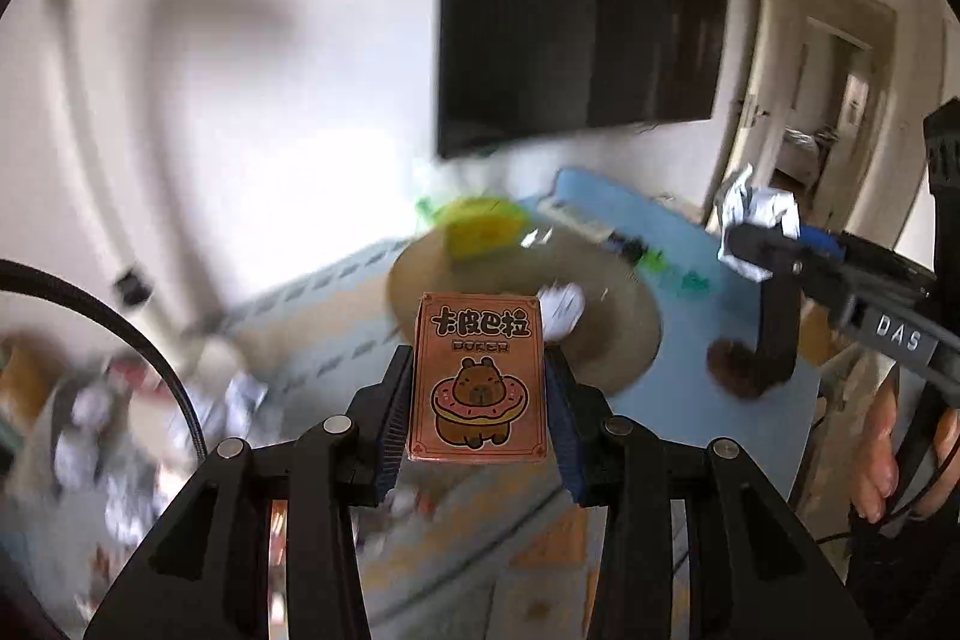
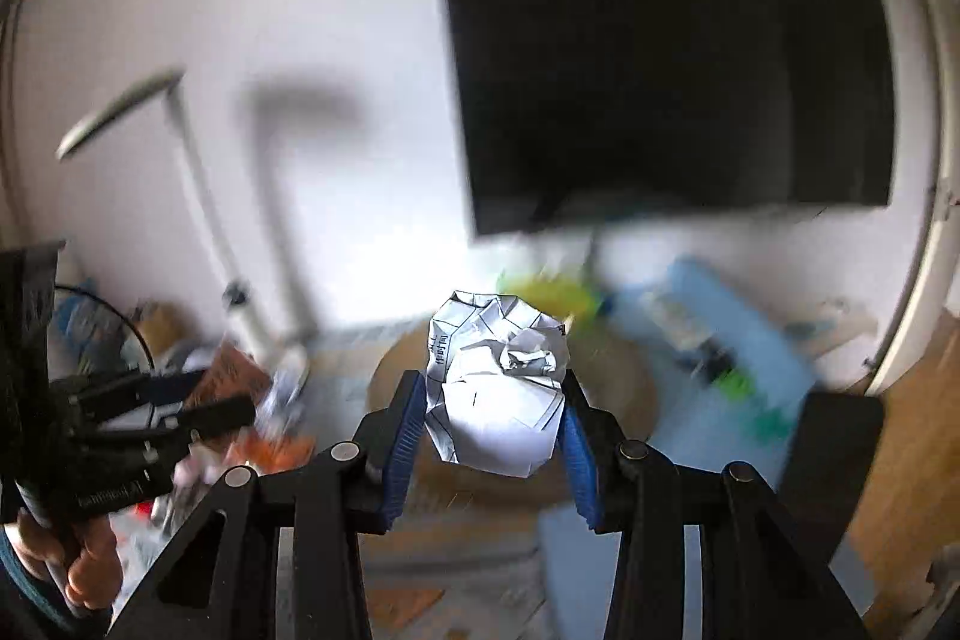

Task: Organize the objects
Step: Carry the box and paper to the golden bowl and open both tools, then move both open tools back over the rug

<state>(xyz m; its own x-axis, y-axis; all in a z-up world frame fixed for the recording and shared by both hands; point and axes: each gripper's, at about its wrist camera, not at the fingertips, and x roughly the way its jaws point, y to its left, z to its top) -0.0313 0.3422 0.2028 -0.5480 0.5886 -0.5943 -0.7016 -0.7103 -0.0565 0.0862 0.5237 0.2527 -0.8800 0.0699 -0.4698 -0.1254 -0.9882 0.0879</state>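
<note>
Judging by the litter on the tabletop (image 1: 750, 418), sorting is midway: left gripper (image 1: 479, 403) clamps a card box (image 1: 478, 376), right gripper (image 2: 493, 418) a paper ball (image 2: 495, 382).

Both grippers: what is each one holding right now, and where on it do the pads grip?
The left gripper clamps the poker card box by its two long side edges. The right gripper squeezes the crumpled paper ball across its left and right sides.

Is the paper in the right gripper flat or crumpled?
Crumpled: the paper is a creased, folded ball squeezed between the right gripper pads.
</note>
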